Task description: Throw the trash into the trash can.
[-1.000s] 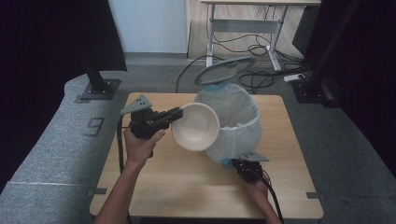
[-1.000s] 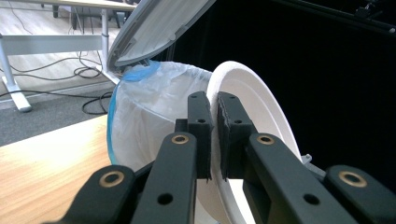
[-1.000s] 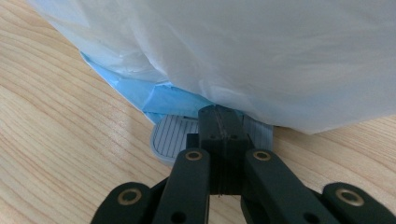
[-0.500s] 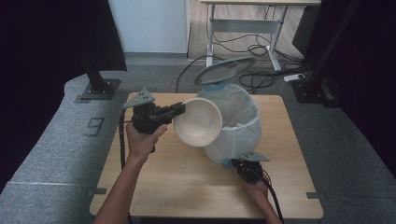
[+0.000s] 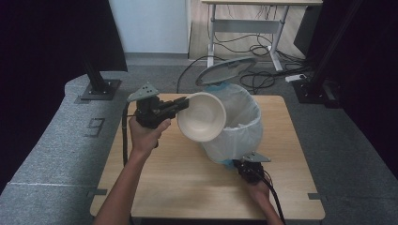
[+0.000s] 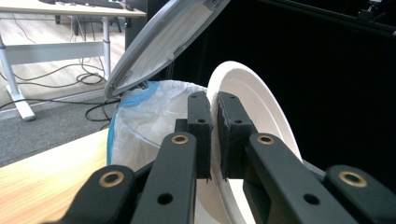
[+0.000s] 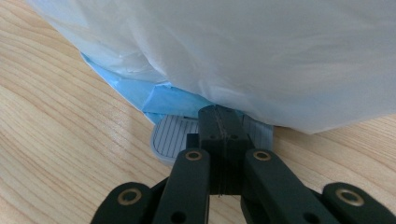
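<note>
A white bowl (image 5: 202, 117), a white-lined blue bin (image 5: 234, 123), its grey ribbed pedal (image 7: 175, 135).

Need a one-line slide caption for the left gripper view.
Left gripper pinches the white bowl's rim beside the lined bin, lid raised.

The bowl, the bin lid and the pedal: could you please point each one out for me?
bowl (image 5: 202, 123), high view, middle of its inside.
bin lid (image 6: 161, 44), left gripper view, pale underside of the raised lid.
pedal (image 7: 175, 135), right gripper view, ribbed top left of the claw.
</note>
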Motion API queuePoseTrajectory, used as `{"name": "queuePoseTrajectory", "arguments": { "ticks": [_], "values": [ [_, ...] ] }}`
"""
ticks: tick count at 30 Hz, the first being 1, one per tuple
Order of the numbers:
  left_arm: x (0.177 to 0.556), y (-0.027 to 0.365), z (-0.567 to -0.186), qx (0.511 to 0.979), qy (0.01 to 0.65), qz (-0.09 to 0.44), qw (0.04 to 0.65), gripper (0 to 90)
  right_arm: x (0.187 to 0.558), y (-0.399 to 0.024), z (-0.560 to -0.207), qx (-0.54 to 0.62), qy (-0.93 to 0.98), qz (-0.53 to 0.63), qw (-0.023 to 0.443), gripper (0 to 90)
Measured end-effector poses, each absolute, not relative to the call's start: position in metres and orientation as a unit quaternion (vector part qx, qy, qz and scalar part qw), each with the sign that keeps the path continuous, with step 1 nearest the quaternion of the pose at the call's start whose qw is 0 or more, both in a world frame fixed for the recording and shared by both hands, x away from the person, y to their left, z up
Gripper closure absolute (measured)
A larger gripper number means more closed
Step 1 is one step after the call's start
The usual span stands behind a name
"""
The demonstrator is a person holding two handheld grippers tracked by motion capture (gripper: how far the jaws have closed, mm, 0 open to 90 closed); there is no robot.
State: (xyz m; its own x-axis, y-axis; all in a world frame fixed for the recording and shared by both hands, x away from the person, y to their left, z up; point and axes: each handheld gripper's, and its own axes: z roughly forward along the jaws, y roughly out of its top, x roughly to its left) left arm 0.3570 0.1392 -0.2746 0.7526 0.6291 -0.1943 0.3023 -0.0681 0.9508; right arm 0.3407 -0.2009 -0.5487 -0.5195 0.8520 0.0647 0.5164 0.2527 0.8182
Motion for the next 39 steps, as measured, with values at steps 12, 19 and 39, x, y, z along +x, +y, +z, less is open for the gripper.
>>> {"name": "queuePoseTrajectory", "arguments": {
  "ticks": [12, 19, 39],
  "values": [
    [0.364, 0.133, -0.276, 0.722, 0.325, 0.135, 0.596, 84.9, 0.341, -0.202, -0.549, 0.446, 0.766, 0.419, 0.198, 89.5],
    [0.367, 0.127, -0.274, 0.726, 0.322, 0.139, 0.592, 84.9, 0.341, -0.202, -0.549, 0.445, 0.766, 0.419, 0.198, 89.5],
    [0.385, 0.11, -0.272, 0.728, 0.318, 0.14, 0.592, 84.8, 0.342, -0.202, -0.549, 0.446, 0.766, 0.42, 0.195, 89.4]
  ]
}}
